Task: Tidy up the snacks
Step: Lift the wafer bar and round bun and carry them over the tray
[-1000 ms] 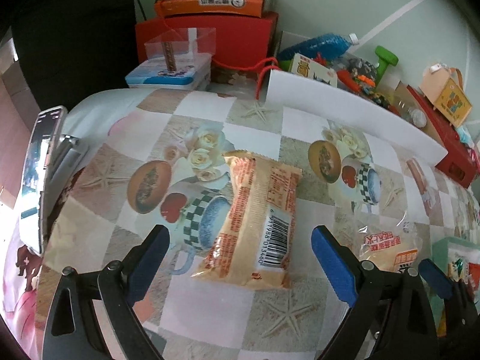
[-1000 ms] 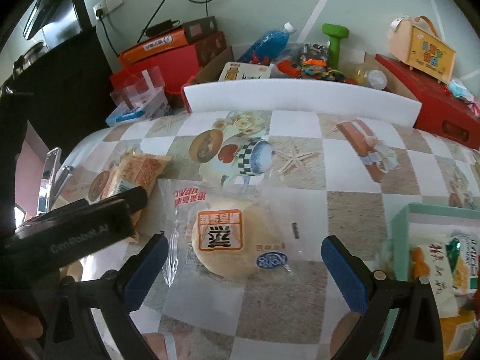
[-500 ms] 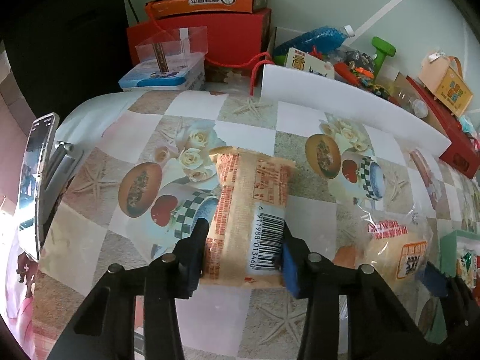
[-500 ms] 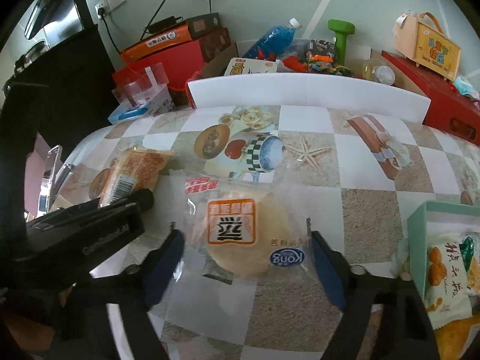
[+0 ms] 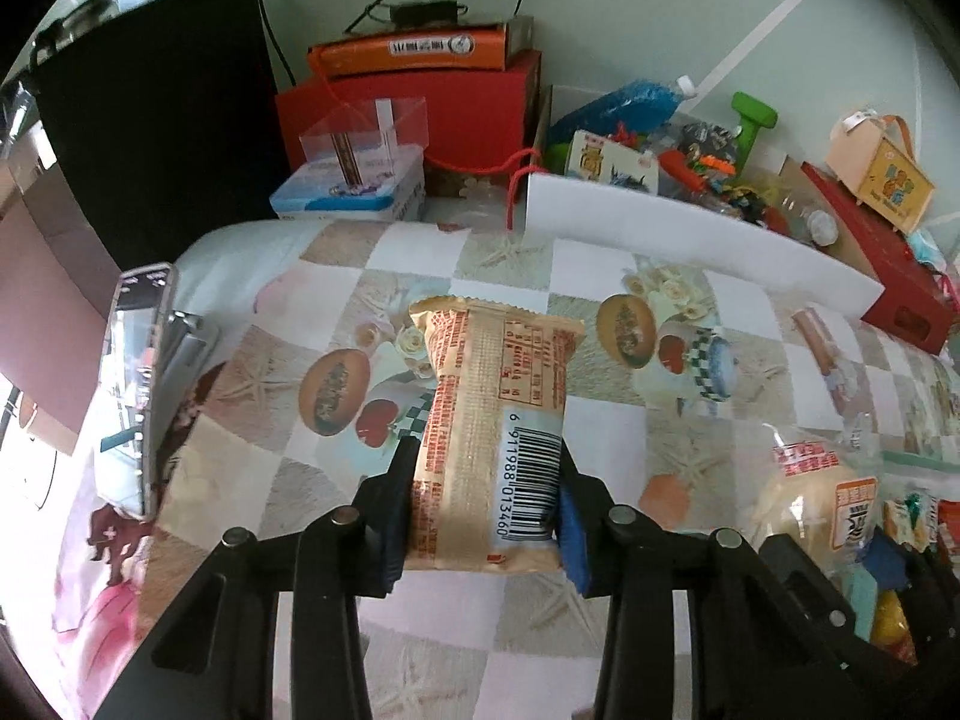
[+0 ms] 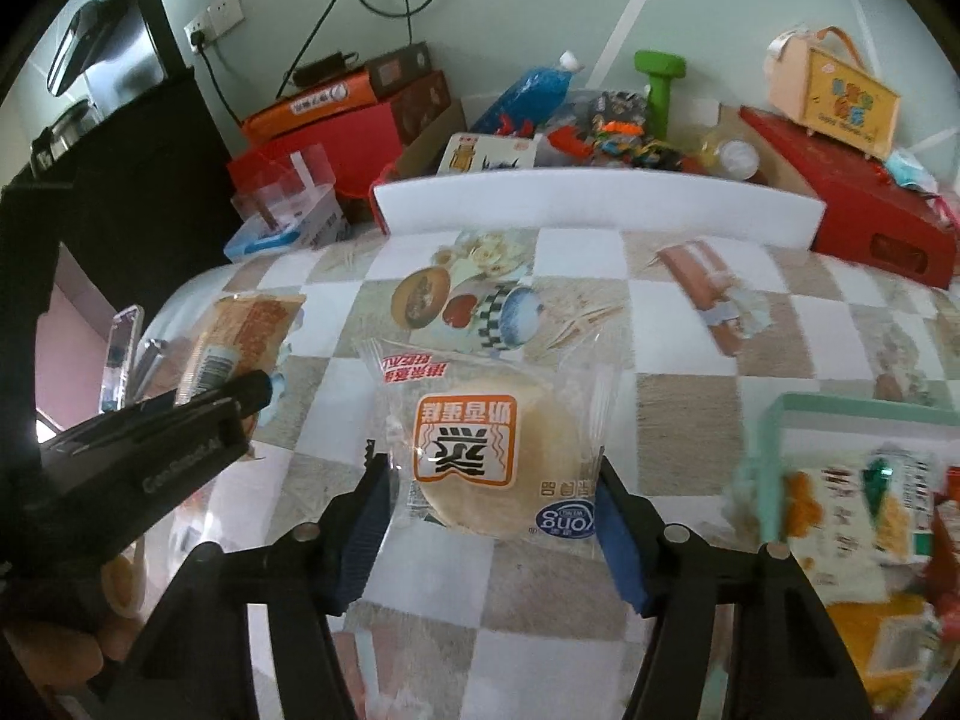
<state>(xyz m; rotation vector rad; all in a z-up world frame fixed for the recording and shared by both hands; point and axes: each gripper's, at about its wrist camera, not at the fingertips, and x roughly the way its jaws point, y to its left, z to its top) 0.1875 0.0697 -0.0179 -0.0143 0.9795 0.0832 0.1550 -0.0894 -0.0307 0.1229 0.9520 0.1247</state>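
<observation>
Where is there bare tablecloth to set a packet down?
Free: the checked tablecloth between the white board and the green box. Crowded: behind that board, inside the box, and the left edge by the phone.

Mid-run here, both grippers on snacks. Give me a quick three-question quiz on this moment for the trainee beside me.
1. True or false: the left gripper is shut on the tan snack packet with the barcode.
2. What sits between the pads of the right gripper? A) the blue bottle B) the round bun in clear wrap C) the green dumbbell
3. Fill in: the mint-green box with snacks already in it lies to the ____ of the bun in the right wrist view.

Key: 1 true. 2 B, the round bun in clear wrap; the jaws have just been closing on its wrapper. 3 right.
</observation>
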